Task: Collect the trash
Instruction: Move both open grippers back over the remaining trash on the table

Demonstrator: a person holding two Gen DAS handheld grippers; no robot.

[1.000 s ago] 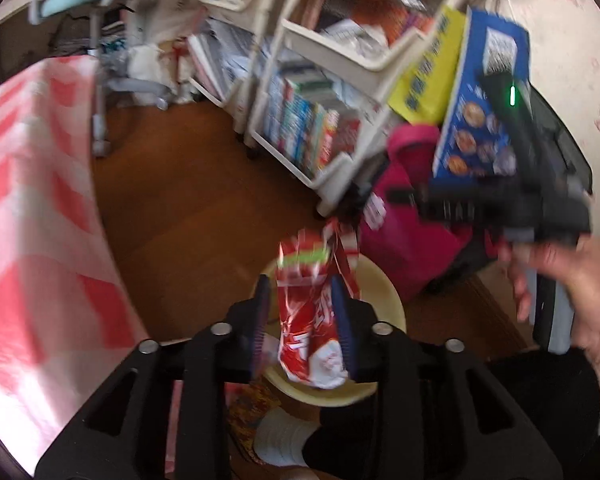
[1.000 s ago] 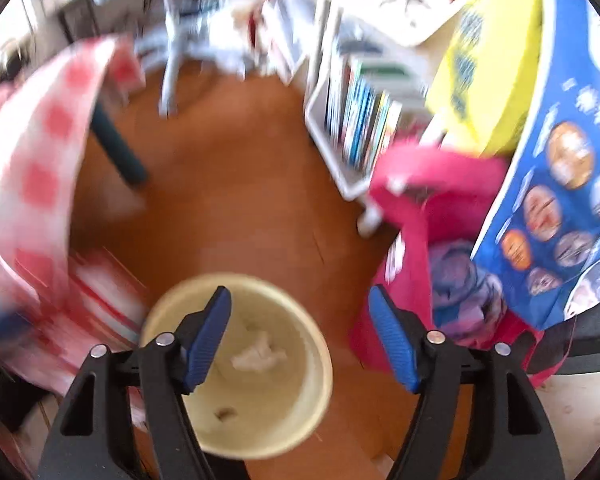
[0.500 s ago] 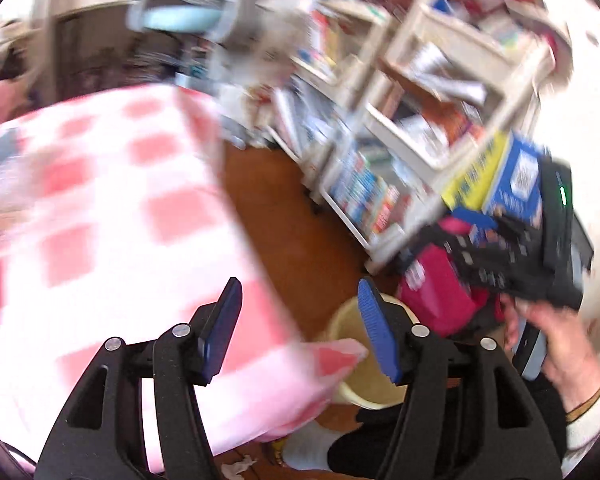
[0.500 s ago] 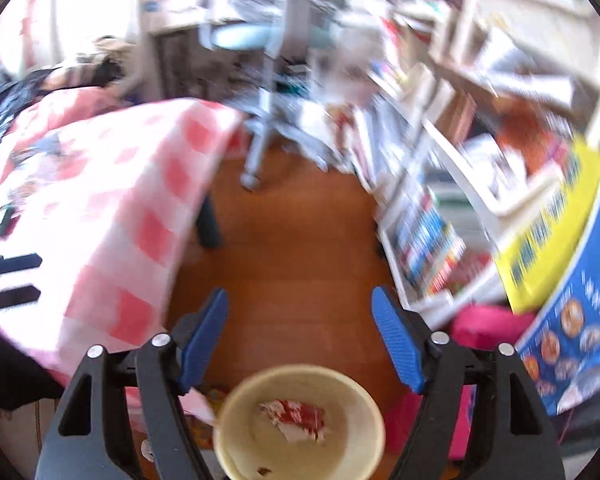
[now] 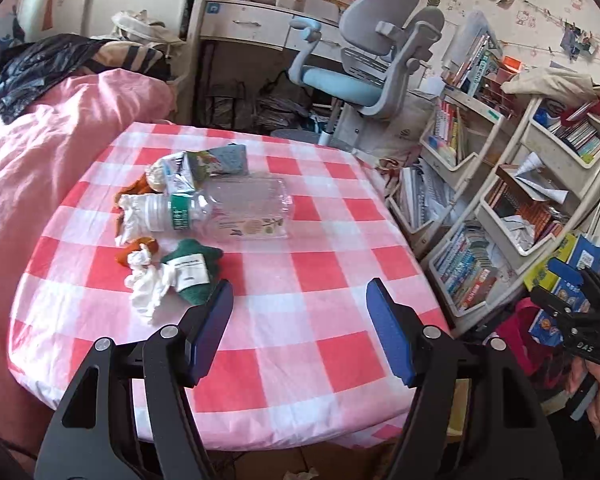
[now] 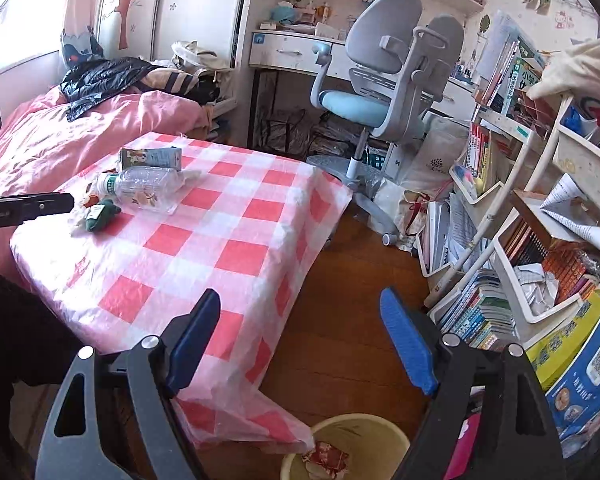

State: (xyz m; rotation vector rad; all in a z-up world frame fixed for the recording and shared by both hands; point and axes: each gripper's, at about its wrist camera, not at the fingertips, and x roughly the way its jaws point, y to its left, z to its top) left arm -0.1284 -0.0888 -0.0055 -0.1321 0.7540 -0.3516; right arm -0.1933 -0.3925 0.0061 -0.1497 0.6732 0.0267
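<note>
On the red-and-white checked table (image 5: 300,248) lies a pile of trash: a clear plastic bottle (image 5: 236,212) on its side, a crushed carton (image 5: 198,166), a green wrapper (image 5: 192,270), white tissue (image 5: 148,288) and orange peel (image 5: 138,246). My left gripper (image 5: 300,300) hovers over the near part of the table, jaws opening, nothing between them. My right gripper (image 6: 300,296) hangs past the table's corner above the floor, jaws also opening and empty. Below it stands a yellow bin (image 6: 360,419) with a red wrapper (image 6: 326,454) inside.
A grey and blue office chair (image 5: 364,68) stands behind the table. White shelves of books (image 5: 500,216) line the right side. A bed with a pink quilt (image 5: 40,152) borders the table on the left. Wooden floor (image 6: 352,280) lies between table and shelves.
The left gripper let the red wrapper go over the bin and opened. Both grippers swung up and left, away from the bin, and now face the table.
</note>
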